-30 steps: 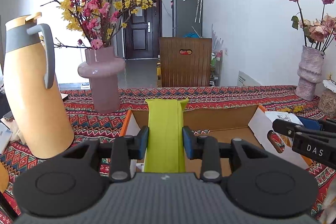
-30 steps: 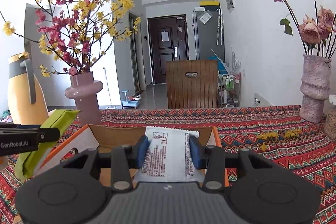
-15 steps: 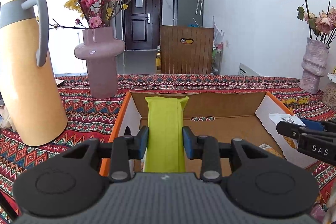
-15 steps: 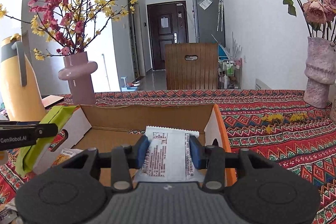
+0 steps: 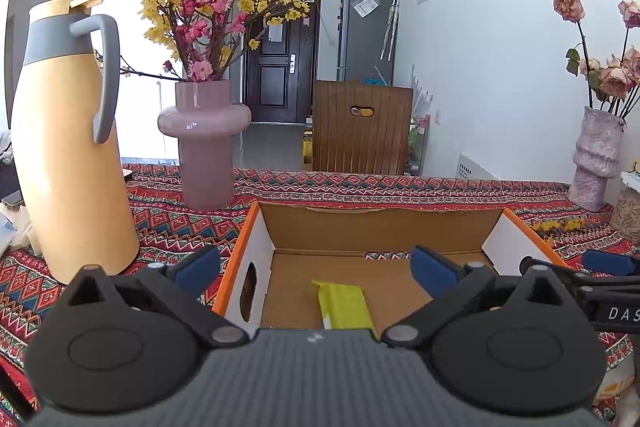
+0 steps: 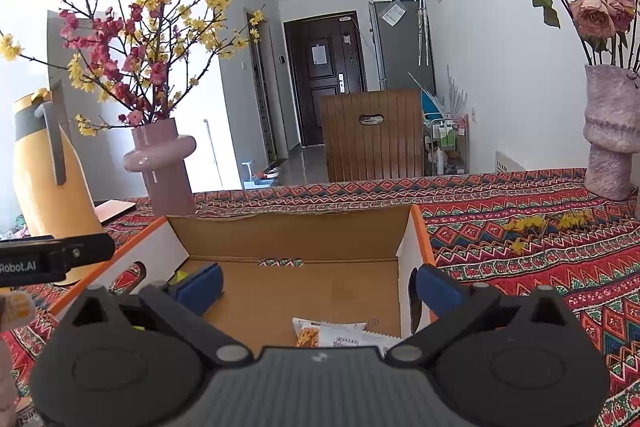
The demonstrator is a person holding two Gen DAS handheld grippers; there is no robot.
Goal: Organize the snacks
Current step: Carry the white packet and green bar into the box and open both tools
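we hold both claws spread wide over the box [image 5: 524,227]: left claw [image 5: 316,267] above the green pack [image 5: 346,307] on its floor, right claw [image 6: 316,281] above the white pack [image 6: 340,337].

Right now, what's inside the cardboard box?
In the box: a green packet and a white packet. The grippers' bodies cover the near floor.

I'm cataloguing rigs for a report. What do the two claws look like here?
Both match: the left claw and right claw have matte black linkage arms with silver pivot pins, ribbed grey bodies, round black side discs and blue fingertip pads. White lettering marks each side.
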